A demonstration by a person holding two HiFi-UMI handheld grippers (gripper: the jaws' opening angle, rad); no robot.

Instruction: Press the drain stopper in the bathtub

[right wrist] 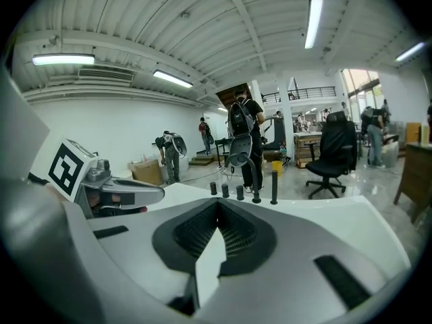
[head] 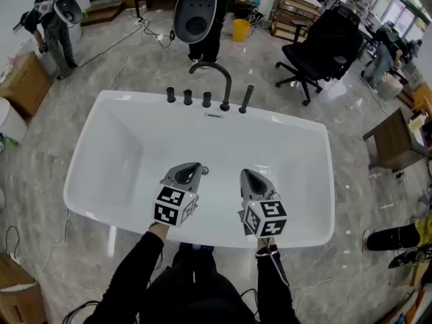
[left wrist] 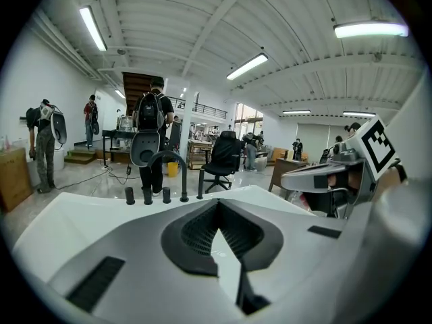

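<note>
A white bathtub (head: 101, 154) lies below me, with black faucet fittings (head: 217, 79) on its far rim. A small chrome round piece (head: 204, 171), likely the drain stopper, shows on the tub floor just right of my left gripper's tip. My left gripper (head: 194, 169) and right gripper (head: 247, 175) hover side by side above the tub's near half. Each has its jaws closed tip to tip with nothing between. In the left gripper view the left gripper (left wrist: 217, 206) aims at the faucet (left wrist: 169, 171). The right gripper (right wrist: 217, 206) in its own view also faces the faucet (right wrist: 254, 184).
A black office chair (head: 324, 42) stands beyond the tub at the right. A person (head: 202, 19) stands right behind the faucet. Another person (head: 54, 29) and cardboard boxes (head: 27, 83) are far left. A brown table (head: 395, 140) is at the right, and cables lie across the marble floor.
</note>
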